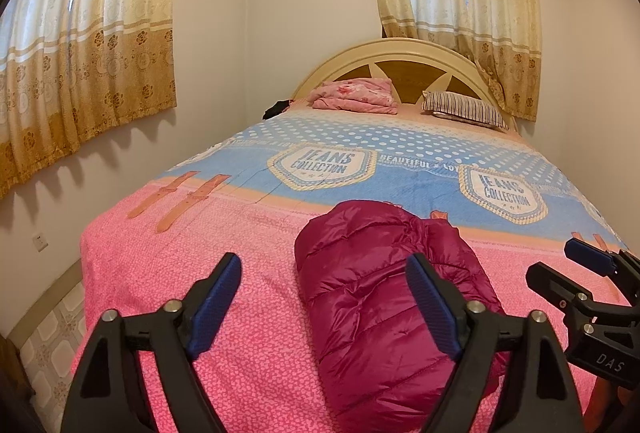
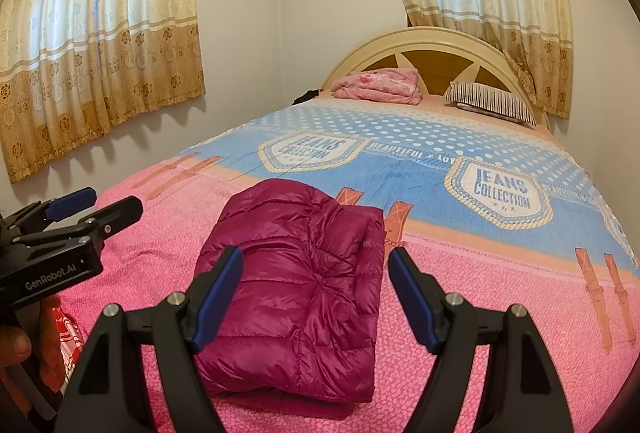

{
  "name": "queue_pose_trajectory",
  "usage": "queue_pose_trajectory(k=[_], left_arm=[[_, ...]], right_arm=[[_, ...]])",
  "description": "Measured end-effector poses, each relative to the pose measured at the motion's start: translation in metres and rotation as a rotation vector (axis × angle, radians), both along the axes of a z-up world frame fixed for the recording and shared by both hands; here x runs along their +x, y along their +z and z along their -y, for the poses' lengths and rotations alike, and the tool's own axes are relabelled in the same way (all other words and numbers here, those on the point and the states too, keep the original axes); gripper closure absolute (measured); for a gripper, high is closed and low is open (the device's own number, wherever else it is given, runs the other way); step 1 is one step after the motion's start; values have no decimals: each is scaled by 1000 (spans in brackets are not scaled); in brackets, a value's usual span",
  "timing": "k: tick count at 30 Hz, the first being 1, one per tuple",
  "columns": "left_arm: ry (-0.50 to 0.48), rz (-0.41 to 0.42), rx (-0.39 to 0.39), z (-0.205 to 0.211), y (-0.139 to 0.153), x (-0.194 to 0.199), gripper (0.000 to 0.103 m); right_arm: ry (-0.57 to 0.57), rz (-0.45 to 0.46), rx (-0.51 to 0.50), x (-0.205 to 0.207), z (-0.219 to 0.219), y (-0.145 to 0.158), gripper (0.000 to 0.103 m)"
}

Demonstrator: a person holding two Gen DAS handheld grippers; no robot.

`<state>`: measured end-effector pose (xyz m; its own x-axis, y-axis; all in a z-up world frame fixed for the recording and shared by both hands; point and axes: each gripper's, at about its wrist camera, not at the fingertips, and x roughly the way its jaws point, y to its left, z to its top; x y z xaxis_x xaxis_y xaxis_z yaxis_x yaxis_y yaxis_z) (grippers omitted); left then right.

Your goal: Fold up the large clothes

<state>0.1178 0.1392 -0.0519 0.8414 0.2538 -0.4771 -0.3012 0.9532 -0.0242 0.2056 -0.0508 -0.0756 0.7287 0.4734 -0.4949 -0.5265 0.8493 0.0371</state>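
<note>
Both of my tongs sit closest to the lens, black arms with blue pads. My left gripper stands wide with nothing between its pads, held above the pink end of the bedspread. My right gripper also stands wide and grips nothing; seen from its own camera, the folded jacket lies on the cover beyond its pads, apart from them.

Largest in view is the bed, its bedspread pink at my end and blue with white dots and "JEANS COLLECTION" badges farther off. An arched cream headboard with brown panels closes the far end. Patterned yellow curtains hang on the left wall, and another pair hangs behind the headboard.

That magenta quilted puffer jacket is folded into a compact bundle on the pink part of the cover, near the foot of the bed, to the right of my left gripper.

By the headboard lie a folded pink blanket and a striped pillow. Something small and dark sits at the bed's left edge; I cannot tell what it is.
</note>
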Motion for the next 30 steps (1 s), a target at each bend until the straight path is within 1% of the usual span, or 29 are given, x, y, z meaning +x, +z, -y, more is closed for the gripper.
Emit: queue_pose_trajectory(k=[5, 8, 10, 12, 18, 22, 27, 30], left_arm=[[-5, 17, -10, 3, 2, -1, 16], [-19, 16, -42, 4, 3, 0, 14], [-21, 9, -47, 4, 3, 1, 7], [-14, 3, -51, 4, 3, 2, 6], [4, 7, -3, 9, 4, 2, 4], [19, 14, 9, 11, 5, 1, 2], [19, 23, 2, 10, 4, 0, 1], [25, 22, 16, 11, 3, 0, 1]], right_arm=[[-2, 3, 6, 1, 3, 1, 25], [-1, 6, 6, 1, 4, 1, 25], [-1, 8, 6, 1, 6, 2, 25], [1, 9, 6, 1, 5, 2, 25], [4, 6, 5, 1, 6, 1, 25], [3, 4, 7, 1, 6, 0, 25], [1, -2, 8, 2, 7, -3, 25], [1, -5, 7, 2, 7, -4, 25]])
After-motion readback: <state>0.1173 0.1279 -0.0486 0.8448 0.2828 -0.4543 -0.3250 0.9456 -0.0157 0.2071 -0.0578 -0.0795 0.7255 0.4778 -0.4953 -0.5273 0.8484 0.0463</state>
